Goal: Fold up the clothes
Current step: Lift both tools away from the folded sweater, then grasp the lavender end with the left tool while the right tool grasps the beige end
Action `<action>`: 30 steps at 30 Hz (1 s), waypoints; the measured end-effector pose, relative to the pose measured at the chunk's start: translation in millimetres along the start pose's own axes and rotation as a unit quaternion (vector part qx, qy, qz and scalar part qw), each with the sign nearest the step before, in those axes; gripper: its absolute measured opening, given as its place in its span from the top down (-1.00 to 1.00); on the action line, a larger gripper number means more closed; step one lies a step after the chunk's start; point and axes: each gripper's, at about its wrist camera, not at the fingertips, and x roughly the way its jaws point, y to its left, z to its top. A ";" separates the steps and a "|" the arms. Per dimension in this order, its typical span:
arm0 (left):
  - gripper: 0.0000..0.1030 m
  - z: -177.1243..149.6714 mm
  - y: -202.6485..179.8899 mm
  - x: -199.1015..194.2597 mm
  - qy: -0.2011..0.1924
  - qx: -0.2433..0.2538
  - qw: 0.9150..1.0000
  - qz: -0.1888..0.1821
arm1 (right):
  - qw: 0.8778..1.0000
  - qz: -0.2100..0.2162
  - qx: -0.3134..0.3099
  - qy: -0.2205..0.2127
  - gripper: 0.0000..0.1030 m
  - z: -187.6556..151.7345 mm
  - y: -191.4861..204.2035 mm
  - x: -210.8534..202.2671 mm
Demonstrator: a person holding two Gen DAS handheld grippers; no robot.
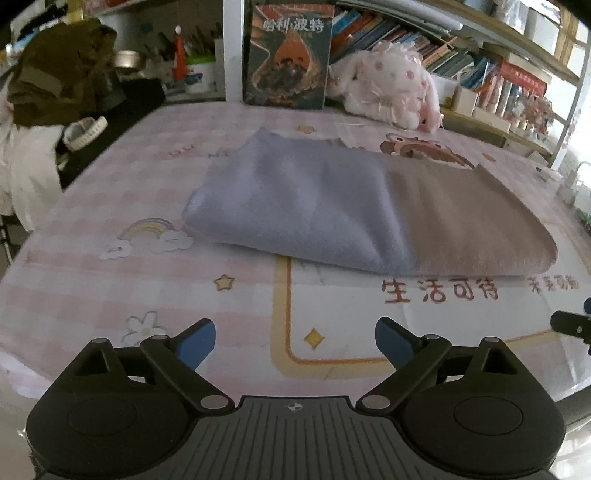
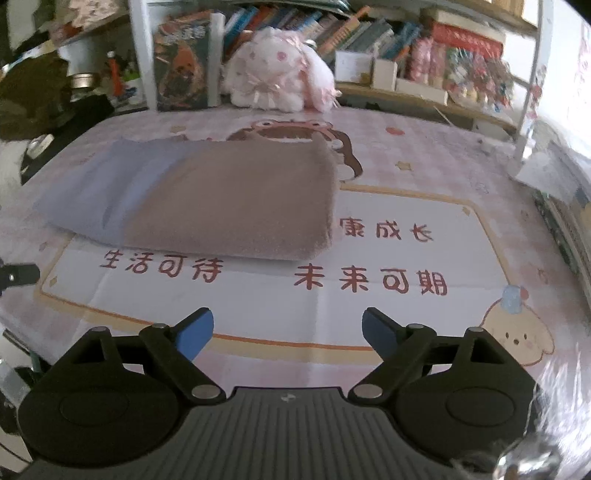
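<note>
A folded garment (image 1: pixel 354 206), lavender on its left half and taupe on its right, lies flat on the pink printed tablecloth (image 1: pixel 147 280). In the right wrist view the same garment (image 2: pixel 207 199) sits ahead and to the left. My left gripper (image 1: pixel 295 341) hovers over the cloth in front of the garment, open, with nothing between its blue pads. My right gripper (image 2: pixel 288 330) is likewise open and empty, short of the garment's near edge. A black part of the other gripper shows at the right edge of the left wrist view and at the left edge of the right wrist view.
At the table's far edge stand a dark book (image 1: pixel 290 55) and a pink plush toy (image 1: pixel 388 85). Shelves of books (image 2: pixel 369 33) run behind. Dark and olive clothing (image 1: pixel 62 70) is piled at the far left, beside a white garment (image 1: pixel 29 173).
</note>
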 end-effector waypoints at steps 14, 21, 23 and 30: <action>-0.86 25.7 29.3 36.1 0.043 -0.117 0.992 -0.012 | 0.999 -0.020 0.022 0.030 -0.70 19.5 5.6 25.3; -0.86 37.5 49.4 42.0 0.030 -0.155 0.987 -0.042 | 0.998 -0.043 0.046 0.025 -0.70 23.0 17.8 31.6; -0.85 40.1 59.6 46.7 0.031 -0.185 0.980 -0.059 | 0.998 -0.047 0.050 0.013 -0.70 28.3 18.6 30.8; -0.82 42.4 83.5 57.7 0.018 -0.293 0.952 -0.088 | 0.994 -0.047 0.101 -0.007 -0.63 46.6 7.3 27.2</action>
